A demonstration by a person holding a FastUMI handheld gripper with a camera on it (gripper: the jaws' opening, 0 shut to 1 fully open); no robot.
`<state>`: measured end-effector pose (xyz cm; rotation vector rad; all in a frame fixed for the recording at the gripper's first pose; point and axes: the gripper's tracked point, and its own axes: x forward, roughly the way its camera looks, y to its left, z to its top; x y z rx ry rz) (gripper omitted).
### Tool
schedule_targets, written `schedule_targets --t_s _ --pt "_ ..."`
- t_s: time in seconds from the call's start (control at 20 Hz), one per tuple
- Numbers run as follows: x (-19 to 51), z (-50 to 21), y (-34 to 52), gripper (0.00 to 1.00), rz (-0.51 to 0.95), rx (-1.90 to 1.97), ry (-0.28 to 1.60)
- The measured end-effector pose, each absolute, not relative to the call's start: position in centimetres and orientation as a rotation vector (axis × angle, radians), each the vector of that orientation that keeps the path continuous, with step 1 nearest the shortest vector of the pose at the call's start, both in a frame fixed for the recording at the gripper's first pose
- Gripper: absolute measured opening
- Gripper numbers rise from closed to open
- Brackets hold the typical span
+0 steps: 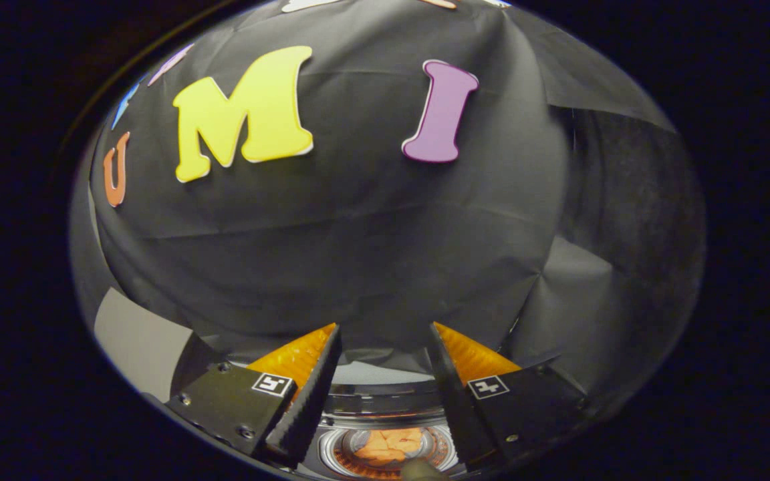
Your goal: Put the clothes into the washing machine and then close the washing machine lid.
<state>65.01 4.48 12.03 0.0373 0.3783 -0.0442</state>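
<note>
Two fingers (305,381) of the tool (385,334) stand spread apart, nothing pinched between them, aimed at the black cloth wall (358,234). At 6 o'clock, between and under the fingers, the washing machine (385,401) shows its round open drum, with orange clothes (385,446) lying inside. A pale panel (138,341) sits at 8 o'clock.

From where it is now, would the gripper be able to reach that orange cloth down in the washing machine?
Probably yes: the gripper has its fingers open and empty, and the orange cloth lies uncovered in the drum below them.
</note>
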Motion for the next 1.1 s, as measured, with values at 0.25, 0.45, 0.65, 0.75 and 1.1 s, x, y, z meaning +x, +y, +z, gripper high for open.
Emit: schedule_targets --t_s 0.25,0.45,0.65,0.75,1.1 --pt "65.1 9.5 3.6 0.82 -0.058 -0.020 0.393" --pt "65.3 8.9 3.5 0.94 -0.047 0.009 0.392" --pt "65.2 9.2 3.6 0.95 -0.046 0.012 0.376" --pt "64.9 9.1 3.5 0.95 -0.043 0.011 0.367" --pt "62.6 8.7 3.5 0.95 -0.030 0.010 0.341"
